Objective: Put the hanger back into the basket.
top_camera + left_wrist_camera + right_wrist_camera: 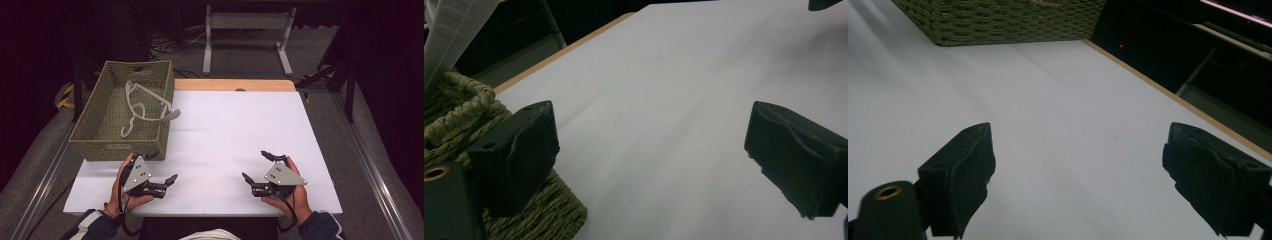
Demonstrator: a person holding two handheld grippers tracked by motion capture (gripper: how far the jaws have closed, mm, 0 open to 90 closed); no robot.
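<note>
A woven basket (107, 117) holding white hangers (142, 105) sits at the table's (240, 125) ten o'clock, while the left gripper (162, 167) at seven and right gripper (256, 166) at five rest with jaws spread, empty.

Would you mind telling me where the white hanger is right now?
In the high view, the white hanger lies inside the green woven basket at the table's far left, its hook end draped over the basket's right rim.

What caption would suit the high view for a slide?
Two open grippers, left and right, rest on a white table beside a woven basket holding white hangers.
</note>
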